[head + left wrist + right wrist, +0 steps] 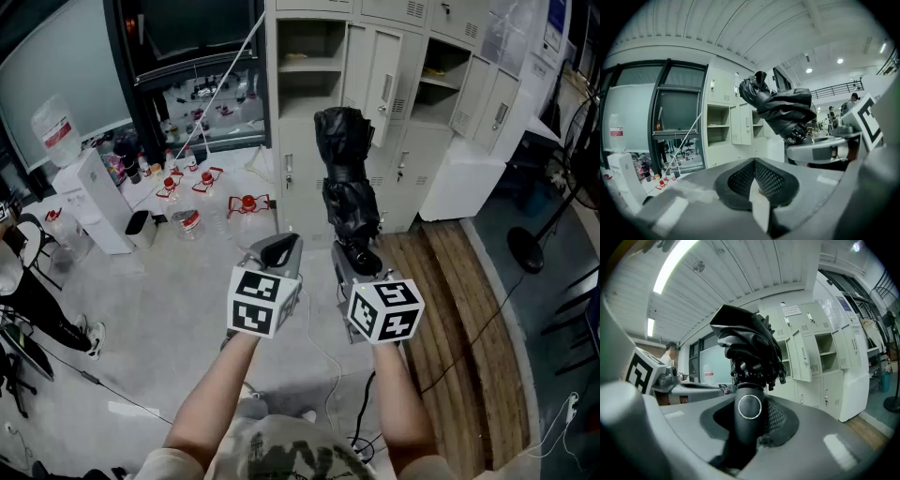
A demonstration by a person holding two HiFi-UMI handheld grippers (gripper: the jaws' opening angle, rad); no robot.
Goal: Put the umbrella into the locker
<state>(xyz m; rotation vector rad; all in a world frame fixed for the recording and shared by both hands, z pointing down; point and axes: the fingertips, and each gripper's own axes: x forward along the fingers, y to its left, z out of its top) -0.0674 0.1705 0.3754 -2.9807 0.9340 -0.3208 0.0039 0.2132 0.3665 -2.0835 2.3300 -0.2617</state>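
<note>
Reading what print there is: the marker cubes (384,309) on both tools carry b/w square patterns only, no words. A red label on the water jug (616,132) and the paper notices (790,310) high on the lockers (403,84) are too small to read.

The right tool (354,255) (750,427) is clamped on the umbrella (345,169) (747,341) at its handle, w/ the round button (750,406) facing that tool's camera. The umbrella is black and folded, canopy bunched loosely. Its long axis runs straight out along the jaws, away from the person and approx level. The handle end is nearest and the canopy end points fwd at the lockers. It is held in the air outside the lockers, in front of the lower doors.

The left tool (279,251) (756,187) sits just beside it on the left, jaws together w/ nothing btwn them.

Around:
- An open compartment (309,66) w/ a shelf is up-left of the canopy end.
- An open locker door (384,89) stands just right of that end in the head view.
- Red-capped bottles (187,220) and a white water dispenser (94,197) are on the floor to the left.
- A wooden floor strip (450,291) and a fan base (525,251) are to the right.
- A white cable (328,366) lies on the floor below the tools.
</note>
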